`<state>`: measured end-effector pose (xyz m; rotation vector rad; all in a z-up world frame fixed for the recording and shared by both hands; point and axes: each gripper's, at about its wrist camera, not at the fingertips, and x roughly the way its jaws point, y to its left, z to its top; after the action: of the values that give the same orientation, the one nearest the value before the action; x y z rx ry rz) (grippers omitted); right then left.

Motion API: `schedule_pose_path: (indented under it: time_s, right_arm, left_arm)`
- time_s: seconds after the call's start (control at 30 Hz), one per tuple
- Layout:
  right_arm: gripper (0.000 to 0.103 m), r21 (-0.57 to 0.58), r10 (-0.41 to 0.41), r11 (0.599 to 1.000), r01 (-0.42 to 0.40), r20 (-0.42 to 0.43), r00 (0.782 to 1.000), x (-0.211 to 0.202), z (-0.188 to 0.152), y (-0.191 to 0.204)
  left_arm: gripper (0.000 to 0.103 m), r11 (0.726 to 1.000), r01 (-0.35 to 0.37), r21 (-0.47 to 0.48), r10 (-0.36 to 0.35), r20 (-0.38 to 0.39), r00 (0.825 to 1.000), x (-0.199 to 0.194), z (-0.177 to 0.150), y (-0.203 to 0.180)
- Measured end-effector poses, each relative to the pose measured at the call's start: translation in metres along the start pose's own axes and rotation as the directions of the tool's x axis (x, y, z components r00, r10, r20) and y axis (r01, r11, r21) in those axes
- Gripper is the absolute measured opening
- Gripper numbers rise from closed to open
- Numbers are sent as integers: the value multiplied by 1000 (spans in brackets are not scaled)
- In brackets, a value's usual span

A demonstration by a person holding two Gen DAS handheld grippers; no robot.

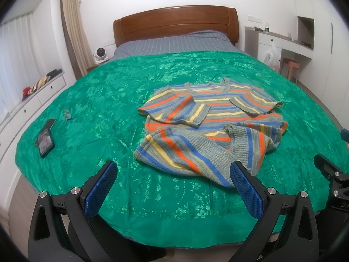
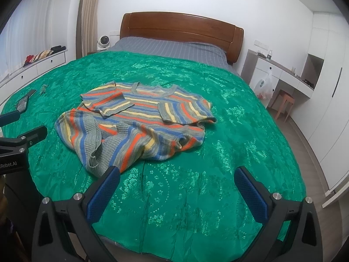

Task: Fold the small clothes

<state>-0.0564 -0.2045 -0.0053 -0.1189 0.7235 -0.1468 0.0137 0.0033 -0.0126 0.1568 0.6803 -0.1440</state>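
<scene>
While level above the bedspread (image 1: 91, 100), both grippers (image 1: 172, 170) (image 2: 177, 175) agape, empty

Bed (image 1: 130, 207) – green cover; on it striped sweater (image 1: 205, 126), phone (image 1: 45, 140).

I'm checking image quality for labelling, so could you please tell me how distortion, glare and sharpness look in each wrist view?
Left wrist view: strong fisheye bowing of the green bedspread, dark corner vignette, sheen on the fabric, striped sweater sharp. Right wrist view: same barrel curve, wardrobe lines bent, soft even light, no motion blur.
</scene>
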Motion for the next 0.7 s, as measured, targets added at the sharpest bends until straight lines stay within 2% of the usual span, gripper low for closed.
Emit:
schedule_pose_path:
  time_s: [0.7]
  right_arm:
    - [103,9,4,1000,-3,-6,1000,4,-3,-1]
  left_arm:
    - [103,1000,1,4,-1,-2,1000,1,-3,-1]
